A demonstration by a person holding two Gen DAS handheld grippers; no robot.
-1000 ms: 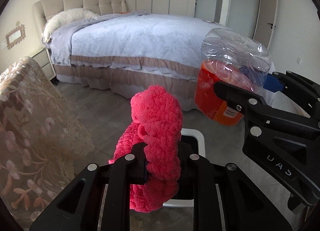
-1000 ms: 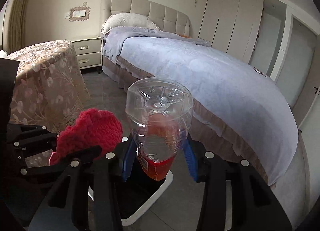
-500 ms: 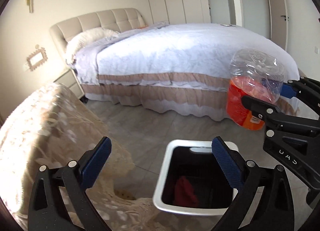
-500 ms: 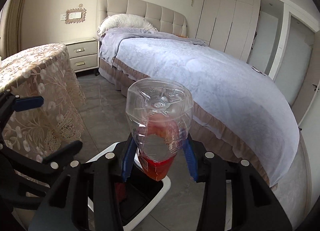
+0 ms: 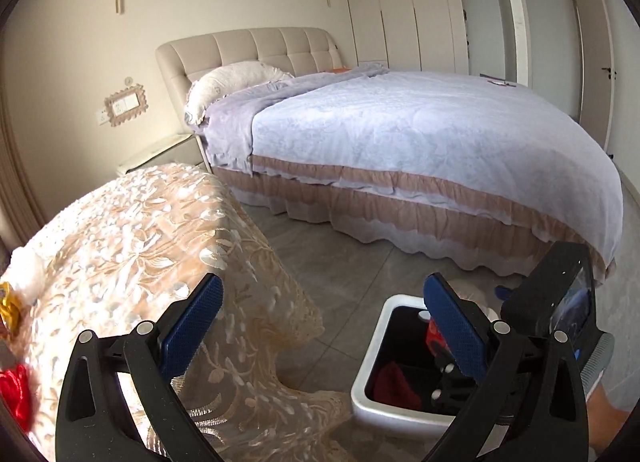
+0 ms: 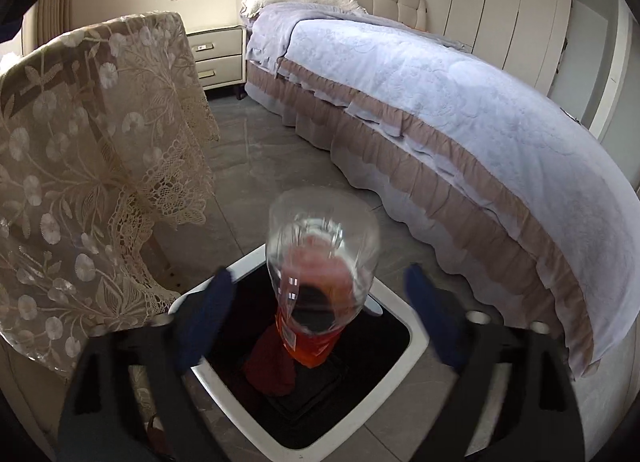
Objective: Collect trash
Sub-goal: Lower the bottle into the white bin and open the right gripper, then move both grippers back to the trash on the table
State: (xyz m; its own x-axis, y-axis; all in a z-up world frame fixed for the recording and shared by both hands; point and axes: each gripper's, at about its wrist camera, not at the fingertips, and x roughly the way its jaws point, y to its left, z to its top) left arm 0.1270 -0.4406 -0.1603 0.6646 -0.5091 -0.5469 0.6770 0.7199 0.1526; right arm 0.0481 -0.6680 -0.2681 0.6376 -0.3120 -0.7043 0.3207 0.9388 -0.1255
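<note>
Right claw (image 6: pixel 320 314) splayed above bin (image 6: pixel 404 326)

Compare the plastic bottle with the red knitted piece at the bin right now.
The plastic bottle is clear and rigid with an orange label; the red knitted piece is soft, opaque yarn. The bottle is blurred and tilted over the bin's opening, between the right gripper's wide-apart fingers, which have just opened; the knitted piece lies slumped on the bin's bottom. Both are within the bin's white rim.
</note>
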